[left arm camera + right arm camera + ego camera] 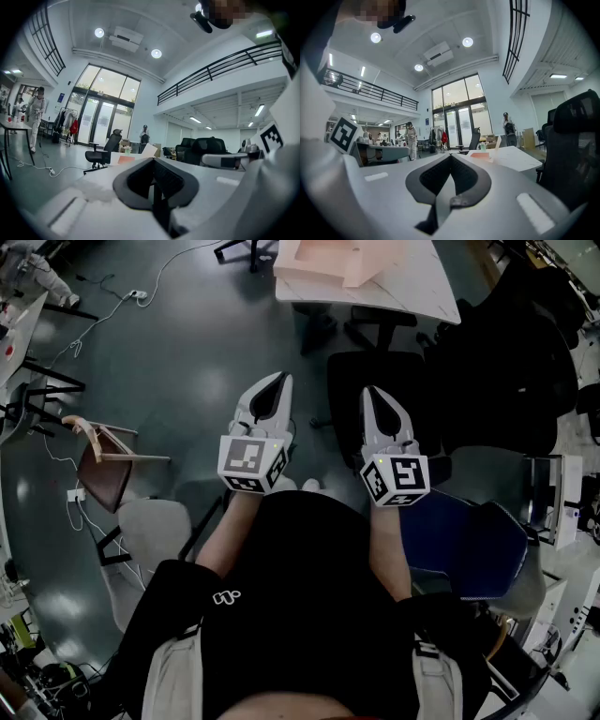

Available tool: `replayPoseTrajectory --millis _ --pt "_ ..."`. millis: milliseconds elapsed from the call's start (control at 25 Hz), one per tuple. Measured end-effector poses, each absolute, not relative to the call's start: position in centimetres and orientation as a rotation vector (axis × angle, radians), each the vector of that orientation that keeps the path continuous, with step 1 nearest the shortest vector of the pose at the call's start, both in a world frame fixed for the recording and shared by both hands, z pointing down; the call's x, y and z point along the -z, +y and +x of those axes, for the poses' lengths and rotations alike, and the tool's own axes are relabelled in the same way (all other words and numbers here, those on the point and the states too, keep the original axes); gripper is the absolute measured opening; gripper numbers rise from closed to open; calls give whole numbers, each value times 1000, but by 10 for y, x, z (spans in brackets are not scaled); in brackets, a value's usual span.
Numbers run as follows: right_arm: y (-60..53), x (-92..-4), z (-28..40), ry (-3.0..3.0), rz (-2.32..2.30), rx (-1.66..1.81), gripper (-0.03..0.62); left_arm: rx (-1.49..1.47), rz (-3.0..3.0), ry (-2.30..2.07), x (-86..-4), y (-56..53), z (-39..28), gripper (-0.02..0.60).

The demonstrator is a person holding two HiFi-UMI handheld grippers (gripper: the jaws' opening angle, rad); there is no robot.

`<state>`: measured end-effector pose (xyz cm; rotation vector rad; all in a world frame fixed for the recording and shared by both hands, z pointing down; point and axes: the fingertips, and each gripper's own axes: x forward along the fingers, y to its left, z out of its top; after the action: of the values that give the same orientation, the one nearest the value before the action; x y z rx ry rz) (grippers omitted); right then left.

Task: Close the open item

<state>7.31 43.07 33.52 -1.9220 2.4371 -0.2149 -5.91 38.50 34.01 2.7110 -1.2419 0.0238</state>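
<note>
Left gripper point(279, 382) and right gripper point(374, 395): both sets of jaws closed tip to tip with nothing between them. They're held side by side just in front of the person's black shirt point(300, 596). Black office chair point(375, 367) sits just beyond the right one. Open cardboard box point(328, 261) is on the white table point(422, 287) further out, well apart from both grippers. Top frame edge cuts it off; one flap stands up, contents can't be made out.

The left gripper point(279, 381) and right gripper point(372, 393) are white – black-lined (marker cubes point(251, 462) in black-and-white squares). The box point(319, 263) is pale pink.
</note>
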Motion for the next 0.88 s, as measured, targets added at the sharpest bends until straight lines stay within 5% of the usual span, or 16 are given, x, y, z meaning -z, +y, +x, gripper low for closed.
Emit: replayPoseTrajectory --millis 880 --pt "421 -354 99 2445 -1868 277 2 -69 2666 -1328 -352 387 -49 -8"
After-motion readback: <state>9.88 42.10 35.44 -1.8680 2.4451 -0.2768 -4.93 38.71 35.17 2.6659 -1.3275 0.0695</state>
